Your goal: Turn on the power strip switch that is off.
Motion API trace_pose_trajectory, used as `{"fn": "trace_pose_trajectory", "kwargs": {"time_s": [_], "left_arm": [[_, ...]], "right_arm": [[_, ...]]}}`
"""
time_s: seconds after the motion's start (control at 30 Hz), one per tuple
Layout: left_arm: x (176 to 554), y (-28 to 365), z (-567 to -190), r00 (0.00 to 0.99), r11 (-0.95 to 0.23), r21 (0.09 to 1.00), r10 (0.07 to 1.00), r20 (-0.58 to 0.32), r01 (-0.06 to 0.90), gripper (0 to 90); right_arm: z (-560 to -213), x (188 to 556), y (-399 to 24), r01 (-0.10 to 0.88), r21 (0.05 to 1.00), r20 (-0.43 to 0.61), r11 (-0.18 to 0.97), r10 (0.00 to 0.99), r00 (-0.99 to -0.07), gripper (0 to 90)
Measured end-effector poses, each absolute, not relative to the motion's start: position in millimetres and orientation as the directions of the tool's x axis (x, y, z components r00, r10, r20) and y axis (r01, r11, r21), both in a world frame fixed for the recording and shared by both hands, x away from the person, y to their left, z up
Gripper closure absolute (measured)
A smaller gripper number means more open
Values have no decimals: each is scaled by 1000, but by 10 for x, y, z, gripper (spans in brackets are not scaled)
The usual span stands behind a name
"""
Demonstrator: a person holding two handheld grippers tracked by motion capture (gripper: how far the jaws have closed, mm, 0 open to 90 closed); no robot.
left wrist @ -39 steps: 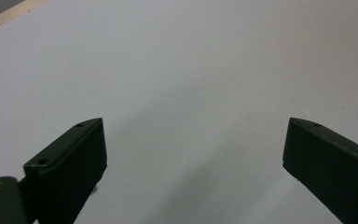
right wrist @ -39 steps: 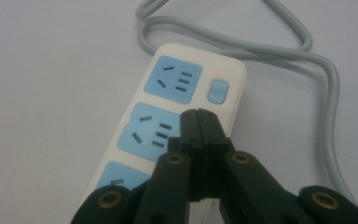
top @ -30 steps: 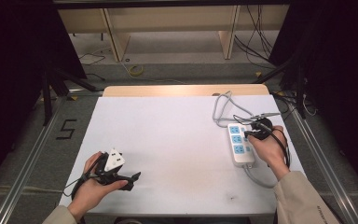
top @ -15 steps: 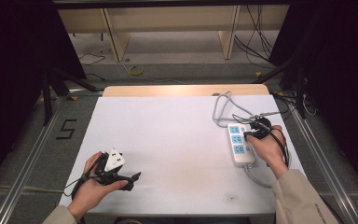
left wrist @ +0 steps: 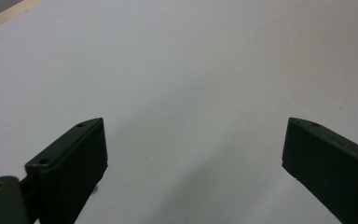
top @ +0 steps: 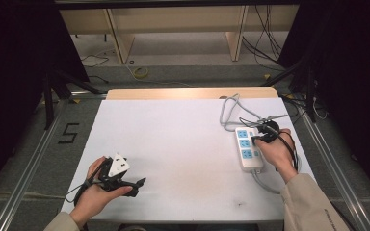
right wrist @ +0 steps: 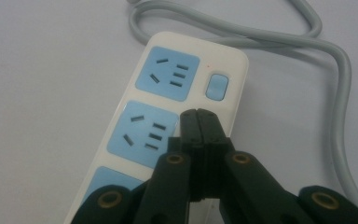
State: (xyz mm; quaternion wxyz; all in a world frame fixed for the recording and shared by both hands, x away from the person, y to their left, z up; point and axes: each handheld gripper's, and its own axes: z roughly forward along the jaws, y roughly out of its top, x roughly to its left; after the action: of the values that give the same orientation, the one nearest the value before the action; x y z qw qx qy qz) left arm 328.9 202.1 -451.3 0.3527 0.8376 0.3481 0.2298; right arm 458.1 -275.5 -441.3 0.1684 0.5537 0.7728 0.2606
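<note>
A white power strip (top: 246, 148) with three blue sockets lies at the right of the white table, its grey cable (top: 231, 111) looping off behind it. My right gripper (top: 256, 139) hovers over the strip, jaws pressed together with nothing between them. In the right gripper view the strip (right wrist: 168, 102) lies under the shut right gripper (right wrist: 199, 114), whose tips sit over the middle socket's right edge, a little below the blue switch (right wrist: 216, 86). My left gripper (top: 137, 185) rests near the front left of the table, open. In the left gripper view my left gripper (left wrist: 193, 149) has bare white tabletop between its wide-apart jaws.
The white table (top: 173, 139) has a wooden strip (top: 188, 93) along its far edge. Black stands and loose cables (top: 265, 53) sit on the floor behind. A mark like a "5" (top: 69, 133) is on the floor at the left.
</note>
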Motion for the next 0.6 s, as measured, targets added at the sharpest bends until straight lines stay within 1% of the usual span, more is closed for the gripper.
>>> {"fn": "trace_pose_trajectory", "kwargs": {"time_s": [0.43,0.6], "left_arm": [[3289,2021,-4514,652,-509,751,746,139,422,62],[3290,2022,-4515,652,-509,750,745,139,422,62]], "right_arm": [[-4417,4605,-2758,780,576,30,245,947,-320,900],[-4414,4616,-2745,781,565,14,266,943,-331,900]]}}
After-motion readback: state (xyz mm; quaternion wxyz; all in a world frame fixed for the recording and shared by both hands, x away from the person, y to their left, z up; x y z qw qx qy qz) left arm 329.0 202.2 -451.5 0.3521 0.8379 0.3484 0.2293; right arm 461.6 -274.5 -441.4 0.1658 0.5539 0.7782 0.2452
